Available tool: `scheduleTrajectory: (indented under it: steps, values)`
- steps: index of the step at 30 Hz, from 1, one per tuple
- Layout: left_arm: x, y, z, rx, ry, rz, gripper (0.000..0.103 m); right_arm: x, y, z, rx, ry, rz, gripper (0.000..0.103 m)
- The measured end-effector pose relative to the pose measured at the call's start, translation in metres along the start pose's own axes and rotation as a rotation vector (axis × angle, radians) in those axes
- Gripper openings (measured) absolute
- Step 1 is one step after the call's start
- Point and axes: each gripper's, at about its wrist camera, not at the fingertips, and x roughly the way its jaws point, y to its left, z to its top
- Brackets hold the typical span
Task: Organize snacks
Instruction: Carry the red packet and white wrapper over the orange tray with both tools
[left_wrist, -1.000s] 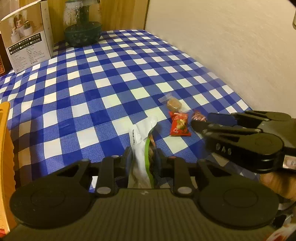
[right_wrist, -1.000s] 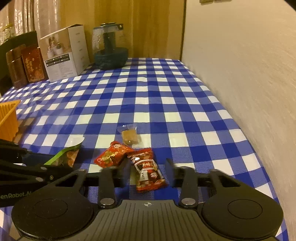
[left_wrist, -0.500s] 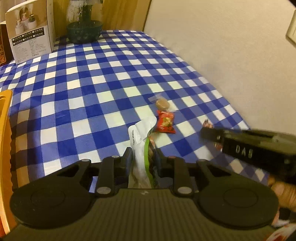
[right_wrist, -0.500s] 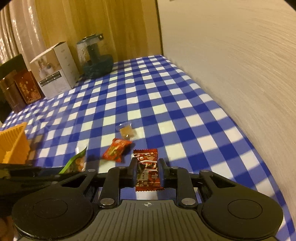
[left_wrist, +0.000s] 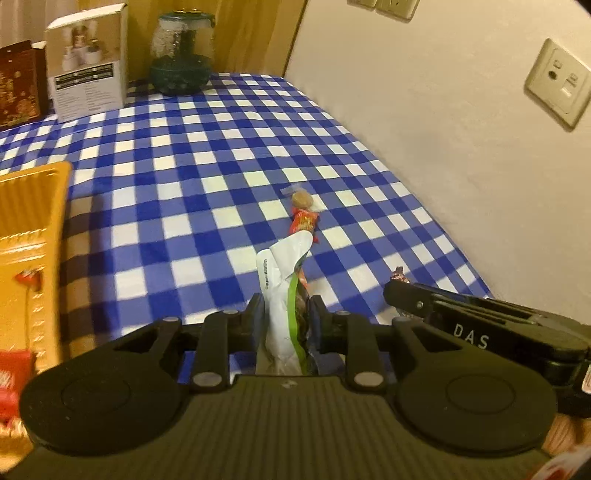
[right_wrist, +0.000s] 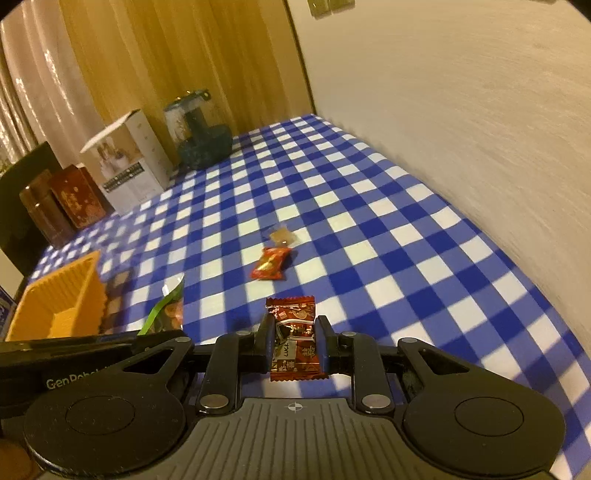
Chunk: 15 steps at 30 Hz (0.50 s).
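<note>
Two grippers loaded: left gripper (left_wrist: 284, 314) pinching a white-and-green snack packet (left_wrist: 282, 295), right gripper (right_wrist: 293, 339) clamped on a dark red candy packet (right_wrist: 295, 339), orange tray (right_wrist: 62, 299) off left of both.

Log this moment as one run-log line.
left gripper: shut on white-green packet | right gripper: shut on dark red packet | on cloth: red candy, clear-wrapped sweet | orange tray: at left

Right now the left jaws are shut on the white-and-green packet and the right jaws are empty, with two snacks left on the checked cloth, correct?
Not quite: the right gripper is not empty. The right wrist view shows its jaws shut on a dark red snack packet. The rest holds: the left gripper clamps the white-and-green packet.
</note>
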Motion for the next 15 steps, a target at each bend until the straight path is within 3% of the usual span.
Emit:
scheduleTrajectory:
  steps: [15]
  values:
    - [-0.088, 0.005, -0.030, 0.001, -0.036, 0.061, 0.023, -0.075, 0.048, -0.028, -0.006, -0.019, 0.024, 0.023]
